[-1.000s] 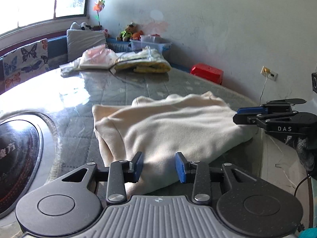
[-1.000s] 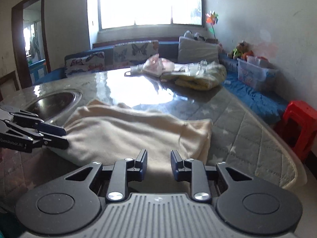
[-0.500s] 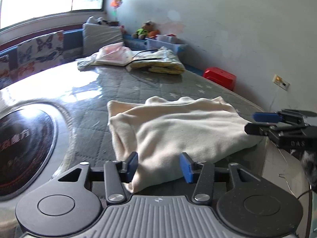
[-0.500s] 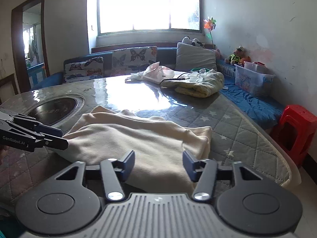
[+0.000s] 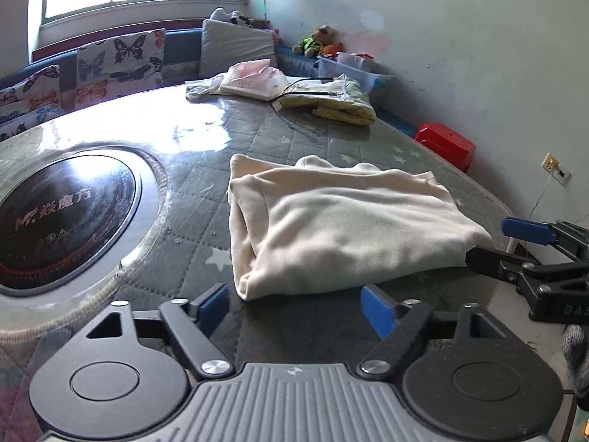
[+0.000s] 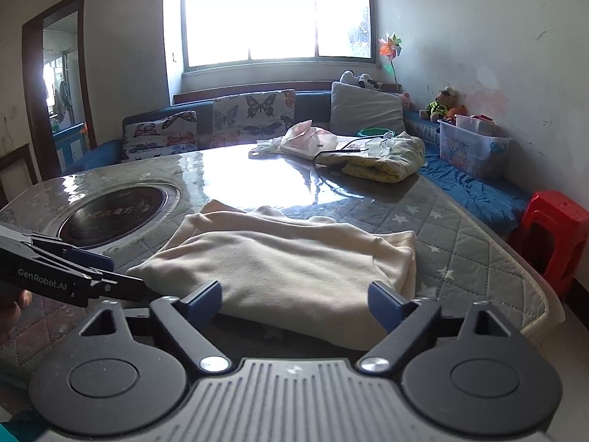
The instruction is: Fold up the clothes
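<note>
Both claws are spreading, empty: the left claw [image 5: 294,304] and right claw [image 6: 294,300] face the near edge of the folded cream garment [image 5: 342,228] lying crosswise on the quilted surface [image 5: 294,136].

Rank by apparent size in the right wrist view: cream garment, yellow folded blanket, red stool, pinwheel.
1. cream garment, though nearest the camera
2. yellow folded blanket and red stool: look alike, and the stool is cut off by the picture's edge, so unranked
3. pinwheel

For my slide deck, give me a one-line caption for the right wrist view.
Right gripper opening over the near edge of a folded cream garment on the quilted table, left gripper alongside.
</note>
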Tool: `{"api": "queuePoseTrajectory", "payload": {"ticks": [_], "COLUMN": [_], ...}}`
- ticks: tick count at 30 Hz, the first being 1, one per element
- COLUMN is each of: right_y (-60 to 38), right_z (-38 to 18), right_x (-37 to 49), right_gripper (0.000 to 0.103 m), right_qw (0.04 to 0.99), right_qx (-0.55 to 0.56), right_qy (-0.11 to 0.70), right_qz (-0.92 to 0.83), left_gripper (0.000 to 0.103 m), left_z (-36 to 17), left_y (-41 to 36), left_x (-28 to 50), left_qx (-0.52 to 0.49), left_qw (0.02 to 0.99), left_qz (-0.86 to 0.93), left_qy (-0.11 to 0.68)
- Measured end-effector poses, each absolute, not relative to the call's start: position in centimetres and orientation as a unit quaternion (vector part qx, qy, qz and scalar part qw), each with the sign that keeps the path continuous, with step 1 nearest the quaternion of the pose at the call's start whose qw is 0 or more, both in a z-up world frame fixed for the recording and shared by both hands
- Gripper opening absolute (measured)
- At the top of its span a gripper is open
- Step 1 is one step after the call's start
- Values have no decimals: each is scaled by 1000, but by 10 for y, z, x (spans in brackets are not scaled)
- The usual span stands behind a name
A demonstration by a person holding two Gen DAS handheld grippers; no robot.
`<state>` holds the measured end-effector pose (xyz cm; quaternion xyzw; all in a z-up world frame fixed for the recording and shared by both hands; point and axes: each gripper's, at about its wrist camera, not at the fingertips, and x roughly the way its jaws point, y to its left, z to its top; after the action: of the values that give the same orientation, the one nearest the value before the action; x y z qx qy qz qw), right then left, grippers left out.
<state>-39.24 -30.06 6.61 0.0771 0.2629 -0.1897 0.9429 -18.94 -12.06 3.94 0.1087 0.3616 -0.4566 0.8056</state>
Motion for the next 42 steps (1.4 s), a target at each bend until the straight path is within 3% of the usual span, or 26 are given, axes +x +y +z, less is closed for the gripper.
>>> {"api": "queuePoseTrajectory", "payload": {"ticks": [6,16,42], "right_y": [-292,-283,-276], "right_z": [68,67,65], "right_x": [-398,-410,-420], "right_gripper": [102,103,103], "right_qw": [943,942,936], "right_qx": [82,80,92], "right_qy": [260,257,268], "right_qz": [-192,-201,-210], "left_gripper": [91,102,103], "left_z": [40,42,41], "left_y": [-123,-123,-123], "left_x": [-203,-217,-237], "left_qx": [118,126,157], "left_qw": [811,818,826], "left_qz": [-444,-437,-418], "left_qy": [361,352,343]}}
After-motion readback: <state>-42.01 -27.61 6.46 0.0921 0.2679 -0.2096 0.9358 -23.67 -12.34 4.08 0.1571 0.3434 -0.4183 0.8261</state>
